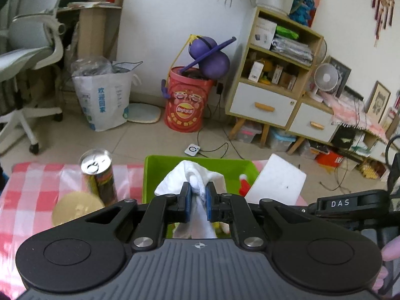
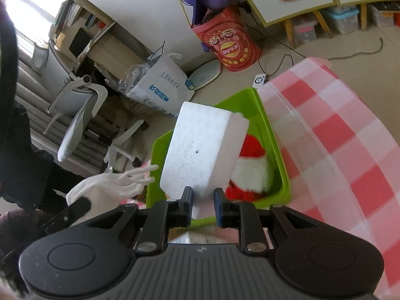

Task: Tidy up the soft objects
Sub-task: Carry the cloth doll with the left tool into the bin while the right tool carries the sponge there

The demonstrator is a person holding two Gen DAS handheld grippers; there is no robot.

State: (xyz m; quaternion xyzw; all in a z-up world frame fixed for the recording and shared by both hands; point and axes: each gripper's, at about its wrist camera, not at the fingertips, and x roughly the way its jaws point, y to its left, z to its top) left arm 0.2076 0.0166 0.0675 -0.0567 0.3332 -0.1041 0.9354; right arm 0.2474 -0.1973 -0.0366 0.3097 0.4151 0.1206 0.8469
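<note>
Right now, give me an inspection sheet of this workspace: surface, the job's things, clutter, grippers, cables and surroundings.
Surface: table under a pink-and-white checked cloth.
Job's things: green bin on the table, a red-and-white plush toy inside; white glove and white foam block held above it.
Clutter: drink can standing left of the bin; gold round lid in front of it.
Grippers: left gripper shut on the glove; right gripper shut on the foam block's lower edge.
Cables: black cable across the floor to a small white device.
Surroundings: red Lay's bucket, white sack, office chair, wooden shelf unit, desk fan.
</note>
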